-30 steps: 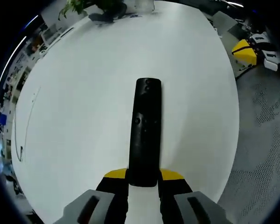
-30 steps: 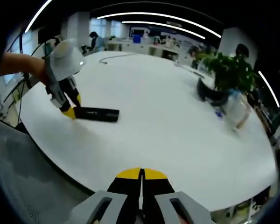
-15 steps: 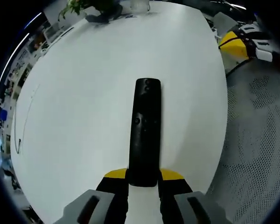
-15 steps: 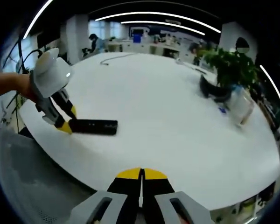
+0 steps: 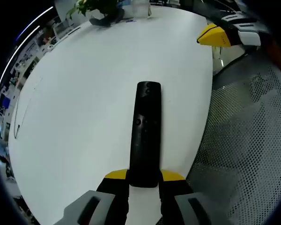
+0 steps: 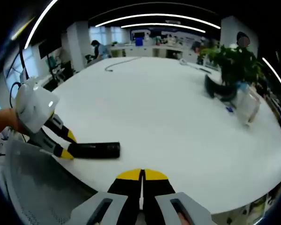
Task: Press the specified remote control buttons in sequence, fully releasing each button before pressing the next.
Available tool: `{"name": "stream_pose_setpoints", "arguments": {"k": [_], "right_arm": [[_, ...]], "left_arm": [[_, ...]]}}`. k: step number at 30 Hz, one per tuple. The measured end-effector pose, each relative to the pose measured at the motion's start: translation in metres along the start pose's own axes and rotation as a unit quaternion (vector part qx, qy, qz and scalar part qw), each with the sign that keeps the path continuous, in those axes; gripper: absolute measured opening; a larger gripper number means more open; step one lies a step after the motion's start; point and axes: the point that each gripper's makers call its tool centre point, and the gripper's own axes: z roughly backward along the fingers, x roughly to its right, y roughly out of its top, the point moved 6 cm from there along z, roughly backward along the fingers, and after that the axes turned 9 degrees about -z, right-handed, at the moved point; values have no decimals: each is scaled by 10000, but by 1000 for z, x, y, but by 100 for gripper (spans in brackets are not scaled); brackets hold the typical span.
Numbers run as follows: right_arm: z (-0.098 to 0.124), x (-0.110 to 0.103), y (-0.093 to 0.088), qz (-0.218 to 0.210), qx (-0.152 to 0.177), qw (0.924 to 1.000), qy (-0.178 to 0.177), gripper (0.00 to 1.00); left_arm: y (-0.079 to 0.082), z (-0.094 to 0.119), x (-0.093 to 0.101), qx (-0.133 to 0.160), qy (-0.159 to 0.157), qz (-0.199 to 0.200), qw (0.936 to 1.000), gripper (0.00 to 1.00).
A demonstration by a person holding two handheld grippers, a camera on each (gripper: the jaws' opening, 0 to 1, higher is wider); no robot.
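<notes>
In the left gripper view, one black remote control (image 5: pixel 145 133) is clamped at its near end between the yellow-tipped jaws of the left gripper (image 5: pixel 144 177), its length running straight ahead over the white table (image 5: pixel 84 93). Small buttons are seen on its upper face, though no markings can be read. In the right gripper view, the same remote (image 6: pixel 94 150) is seen lying low over the table's near edge, gripped by the left gripper (image 6: pixel 64 145), behind which a hand (image 6: pixel 2 123) is partly cut off at the frame's left.

The right gripper (image 6: pixel 142 177) is shown with its two jaws pressed together and nothing between them, held over the table's near edge well apart from the remote. Its yellow tip (image 5: pixel 214 34) is also glimpsed at the top right of the left gripper view, with the rest of its body cut off.

Farther out, one potted plant (image 6: pixel 230 65) is seen near the far edge of the table, with a clear container (image 6: pixel 247 107) just beside it whose contents cannot be made out. One thin cable (image 6: pixel 116 62) is trailed across the far side of the tabletop. A grey perforated surface (image 5: pixel 243 150) is seen beyond the table's edge. One distant figure (image 6: pixel 95 48) is visible in the office background, too small for detail.
</notes>
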Motion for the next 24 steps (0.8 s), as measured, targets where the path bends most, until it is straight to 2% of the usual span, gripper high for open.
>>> {"name": "stream_pose_setpoints", "arguments": {"k": [2,4,5,8,11,12,16,19,21,23,24], "right_arm": [[0,-3,6,272,115,9996,-33,0],[-3,-6,12,370,130,9992,4,0],[-5,-7,15,364,129,9992,39,0],[-15,-17,26,55,80,9989,461,0],[-26,-26,29,-338,-293,9950,897,0],[-30,-30,27,-404,-551,9917,1092,0],[-49,-37,26,-562,-892,9865,1254,0],[-58,-43,21,-939,-1457,9734,1497,0],[-64,-44,18,-1135,-1535,9678,1639,0],[-69,-43,15,-1492,-1621,9601,1721,0],[-71,-40,14,-1447,-1548,9614,1754,0]], "left_arm": [[-1,1,8,83,23,-4,10000,23],[-2,1,13,175,46,-26,9998,23],[-3,1,14,225,48,-9,9997,23],[-6,1,17,396,82,62,9992,23],[-9,2,21,662,143,162,9976,23],[-10,2,22,750,155,195,9969,23],[-15,2,25,1160,236,149,9929,23],[-18,2,25,1358,283,162,9902,23],[-20,2,25,1557,347,97,9872,24],[-22,1,27,1871,450,184,9811,24],[-24,1,28,1881,442,1,9812,24]]}}
